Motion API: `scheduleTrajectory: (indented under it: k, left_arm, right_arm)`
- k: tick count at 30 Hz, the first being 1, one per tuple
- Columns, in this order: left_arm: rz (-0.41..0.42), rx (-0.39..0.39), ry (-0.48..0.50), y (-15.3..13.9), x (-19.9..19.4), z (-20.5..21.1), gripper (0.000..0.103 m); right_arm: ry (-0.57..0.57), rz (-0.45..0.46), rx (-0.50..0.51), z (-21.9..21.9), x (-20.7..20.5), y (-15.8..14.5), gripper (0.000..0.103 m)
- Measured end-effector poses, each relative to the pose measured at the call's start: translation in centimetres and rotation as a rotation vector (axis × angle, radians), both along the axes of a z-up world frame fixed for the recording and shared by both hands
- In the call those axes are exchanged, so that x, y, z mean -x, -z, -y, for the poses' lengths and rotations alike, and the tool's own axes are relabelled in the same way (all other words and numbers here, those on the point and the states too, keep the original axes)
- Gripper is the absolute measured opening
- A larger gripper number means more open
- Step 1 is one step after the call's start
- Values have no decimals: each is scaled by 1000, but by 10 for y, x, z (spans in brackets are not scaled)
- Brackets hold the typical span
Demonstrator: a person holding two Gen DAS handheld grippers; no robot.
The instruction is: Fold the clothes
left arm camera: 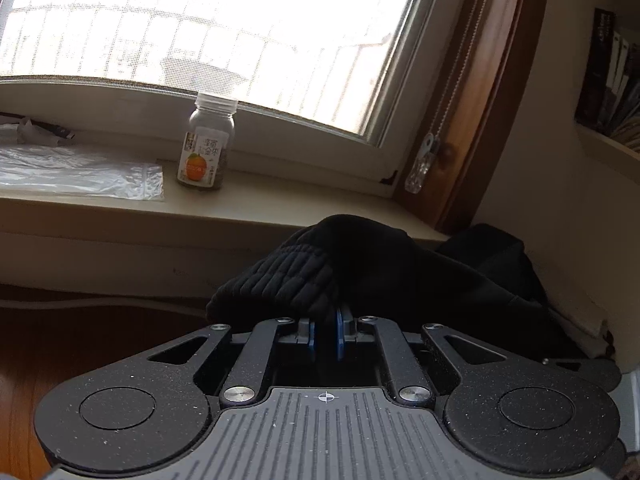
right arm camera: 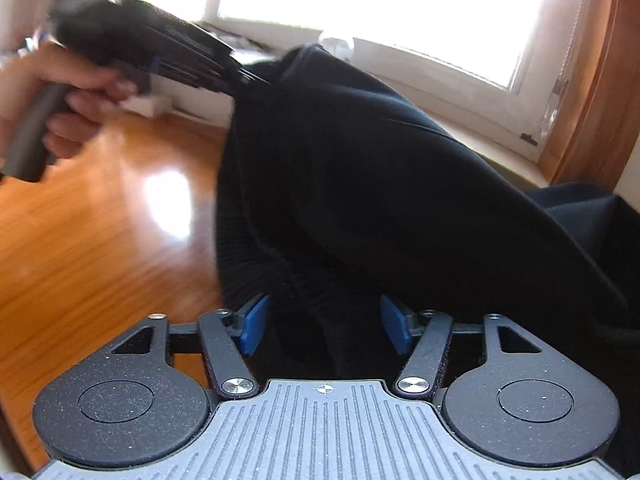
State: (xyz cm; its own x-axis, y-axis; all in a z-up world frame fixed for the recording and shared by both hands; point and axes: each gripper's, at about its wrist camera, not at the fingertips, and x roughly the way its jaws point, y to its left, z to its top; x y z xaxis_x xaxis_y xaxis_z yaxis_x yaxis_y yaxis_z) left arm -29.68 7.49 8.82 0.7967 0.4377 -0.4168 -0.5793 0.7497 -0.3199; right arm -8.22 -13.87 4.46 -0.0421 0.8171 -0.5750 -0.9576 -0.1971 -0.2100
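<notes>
Left wrist — bottle (left arm camera: pixel 207 142), contents unclear

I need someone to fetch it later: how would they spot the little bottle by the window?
Find the big bright window and look along its pale sill. The bottle stands upright there, just right of a flat clear plastic bag. Its white cap and orange-fruit label set it apart.

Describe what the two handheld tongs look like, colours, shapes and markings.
Both match. The left tongs and right tongs have matte black linkage arms with silver screws, two round black discs at the sides, a grey ribbed centre plate bearing a small white crosshair mark, and blue pads. The right wrist view shows the left unit's dark grey pistol handle.
</notes>
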Motion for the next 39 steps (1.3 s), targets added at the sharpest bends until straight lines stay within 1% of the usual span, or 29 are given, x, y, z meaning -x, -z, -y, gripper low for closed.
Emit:
scheduleTrajectory:
  k: [1, 2, 4, 6, 7, 10, 12, 14, 16, 17, 19, 22, 24, 25, 26, 29, 31, 32, 37, 39]
  left_arm:
    - [3, 8, 8, 1, 2, 1, 11]
    - [6, 19, 22, 2, 5, 2, 12]
    - [13, 36, 48, 4, 11, 4, 17]
    - [18, 30, 72, 5, 20, 10, 28]
    - [22, 28, 84, 6, 24, 13, 32]
    - [22, 19, 95, 6, 37, 23, 32]
    - [17, 6, 105, 7, 45, 29, 32]
    - [9, -2, 105, 11, 48, 30, 32]
    - [3, 4, 96, 12, 46, 28, 32]
    - [6, 8, 96, 11, 44, 26, 32]
    - [9, 6, 98, 8, 39, 25, 32]
    - [9, -14, 99, 2, 32, 26, 32]
    - [10, -18, 96, -1, 29, 26, 32]
    - [13, -17, 94, -3, 28, 25, 32]
    - [17, -13, 92, -4, 27, 24, 32]
    - [32, 4, 88, -6, 26, 20, 32]
    - [35, 14, 86, -7, 25, 17, 32]
    - [34, 13, 86, -7, 24, 17, 32]
    - [31, 2, 90, -11, 20, 16, 32]
    - [31, 2, 94, -11, 18, 16, 32]
  right_arm:
    - [4, -10, 7, -2, -3, -1, 25]
    - [11, -24, -1, -2, -6, -6, 10]
    - [42, -33, -59, 7, -14, -20, 4]
    - [83, -24, -129, 21, -24, -40, 4]
    - [107, -17, -164, 27, -30, -49, 1]
    - [210, 17, -241, 43, -56, -74, 1]
    - [249, -38, -241, 50, -80, -87, 1]
    - [245, -77, -249, 57, -94, -91, 1]
    - [211, -111, -218, 58, -96, -88, 1]
    - [200, -104, -208, 58, -90, -83, 2]
    - [143, -97, -173, 57, -74, -69, 2]
    - [48, -85, -125, 57, -36, -48, 5]
    - [4, -53, -97, 50, -15, -34, 13]
    - [-15, -34, -84, 46, -6, -27, 24]
    - [-28, -20, -72, 41, 1, -20, 31]
    - [-53, 2, -40, 25, 13, -4, 39]
    - [-67, 16, -25, 20, 17, 1, 43]
    - [-76, 24, -18, 19, 18, 2, 47]
    - [-96, 75, -3, 24, 25, 3, 47]
    - [-99, 129, 9, 23, 29, 6, 47]
